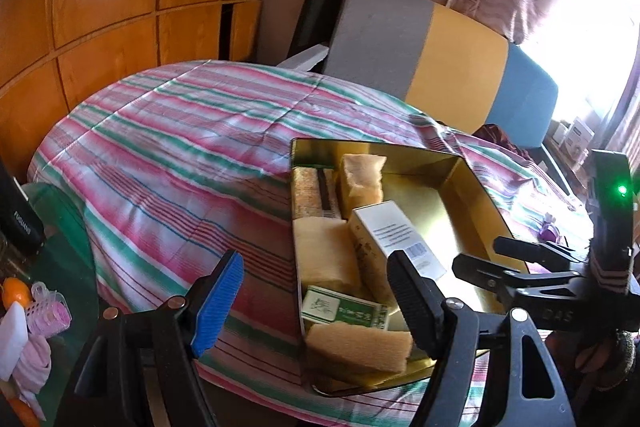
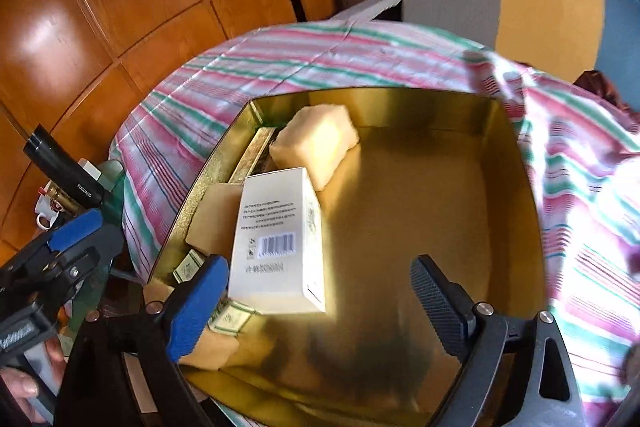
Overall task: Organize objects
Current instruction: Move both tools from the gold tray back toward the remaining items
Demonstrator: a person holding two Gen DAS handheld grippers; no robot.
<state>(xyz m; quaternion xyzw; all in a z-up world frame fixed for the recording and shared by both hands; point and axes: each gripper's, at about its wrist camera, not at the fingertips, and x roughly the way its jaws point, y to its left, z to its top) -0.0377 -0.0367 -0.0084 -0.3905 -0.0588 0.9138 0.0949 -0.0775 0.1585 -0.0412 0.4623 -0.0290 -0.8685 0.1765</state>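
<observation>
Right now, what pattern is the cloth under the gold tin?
Pink, green and white stripes on the cloth under the tin; clearest in the left wrist view.

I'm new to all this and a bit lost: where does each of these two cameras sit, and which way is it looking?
Left wrist view: rides the left gripper, looking down along its open fingers at the striped cloth and gold tin; the right gripper shows at right.
Right wrist view: rides the right gripper, looking steeply into the tin; the left gripper and a hand show at left.
Shared: tin, white box, cloth.
</observation>
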